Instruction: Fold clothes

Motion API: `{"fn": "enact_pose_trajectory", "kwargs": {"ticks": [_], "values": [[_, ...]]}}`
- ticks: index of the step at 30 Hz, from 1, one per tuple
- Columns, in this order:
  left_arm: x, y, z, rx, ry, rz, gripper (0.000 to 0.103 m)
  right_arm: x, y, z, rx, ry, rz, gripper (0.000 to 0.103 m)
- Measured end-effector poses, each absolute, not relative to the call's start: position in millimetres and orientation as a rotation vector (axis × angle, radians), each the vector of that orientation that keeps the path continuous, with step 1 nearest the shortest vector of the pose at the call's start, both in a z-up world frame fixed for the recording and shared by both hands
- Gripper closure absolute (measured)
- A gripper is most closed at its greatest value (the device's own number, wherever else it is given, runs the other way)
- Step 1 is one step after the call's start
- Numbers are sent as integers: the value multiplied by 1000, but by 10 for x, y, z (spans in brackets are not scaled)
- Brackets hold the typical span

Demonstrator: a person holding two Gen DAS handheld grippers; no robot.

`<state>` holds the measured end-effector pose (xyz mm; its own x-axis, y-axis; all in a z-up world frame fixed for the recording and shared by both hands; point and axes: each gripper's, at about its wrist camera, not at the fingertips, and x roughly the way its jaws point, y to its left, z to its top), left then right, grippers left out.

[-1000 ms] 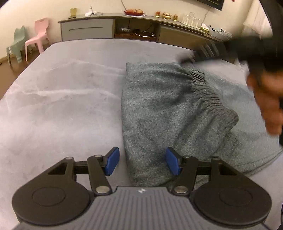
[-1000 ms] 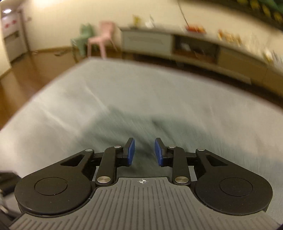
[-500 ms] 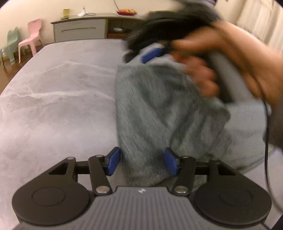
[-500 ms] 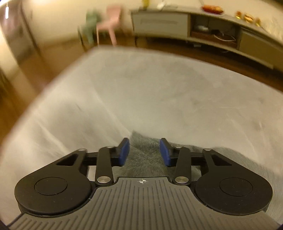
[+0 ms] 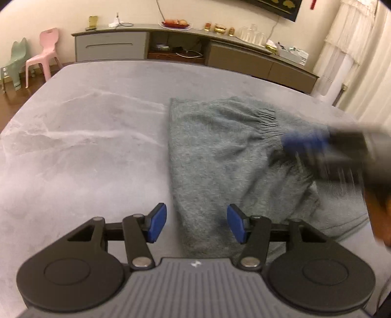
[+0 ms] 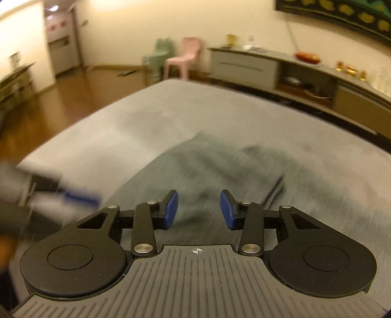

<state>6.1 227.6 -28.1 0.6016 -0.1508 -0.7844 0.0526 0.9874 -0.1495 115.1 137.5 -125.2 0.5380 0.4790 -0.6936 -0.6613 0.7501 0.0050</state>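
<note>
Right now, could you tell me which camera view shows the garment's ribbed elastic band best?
The left wrist view: the elastic band is sharp, gathered across the grey garment. The right wrist view shows only blurred grey cloth, no ribbing discernible.

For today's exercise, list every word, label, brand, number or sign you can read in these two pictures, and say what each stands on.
No readable text.
Small white emblem on the left gripper's grey ribbed body: a mark, no letters.
Crosshair symbol on the right gripper's grey ribbed body: a sign, no words.
Dark framed wall picture: yellow shapes, illegible.

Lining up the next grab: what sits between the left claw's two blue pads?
In the left wrist view, the near edge of the grey garment lies between the left claw pads, which stand apart, unpressed.
</note>
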Motion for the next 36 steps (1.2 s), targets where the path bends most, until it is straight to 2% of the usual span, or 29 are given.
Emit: {"fn": "enact_pose_trajectory", "kwargs": {"ticks": [3, 7, 8, 9, 11, 12, 13, 16, 19, 20, 26, 29, 31, 36], "values": [[115, 2286, -303, -142, 932, -126, 45, 893, 1283, -1417, -354, 687, 685, 59], [194, 2407, -373, -300, 907, -170, 47, 897, 1161, -1228, -216, 731, 669, 55], [223, 2440, -403, -340, 896, -186, 52, 923, 1125, -1197, -175, 751, 664, 56], [252, 2472, -427, -392, 896, -208, 63, 952, 1131, -1214, -159, 763, 656, 56], [288, 2545, -471, -503, 897, -240, 70, 989, 1152, -1255, -139, 767, 646, 52], [284, 2596, -473, -557, 883, -250, 84, 985, 1135, -1257, -121, 765, 651, 50], [279, 2647, -476, -611, 868, -260, 89, 1027, 1126, -1276, -86, 773, 657, 46], [229, 2764, -449, -728, 808, -292, 89, 1225, 1012, -1344, 73, 819, 685, 36], [255, 2765, -520, -720, 852, -248, 86, 1344, 864, -1413, 227, 872, 714, 35], [271, 2758, -561, -711, 878, -234, 82, 1369, 844, -1413, 254, 882, 718, 35], [160, 2719, -665, -746, 944, -292, 72, 1541, 737, -1441, 393, 919, 684, 48], [86, 2707, -688, -775, 967, -327, 72, 1634, 674, -1492, 462, 940, 640, 60], [87, 2775, -688, -812, 946, -293, 71, 1685, 673, -1528, 478, 956, 629, 64], [200, 2692, -715, -816, 937, -266, 69, 1718, 818, -1526, 426, 963, 614, 63]]}}
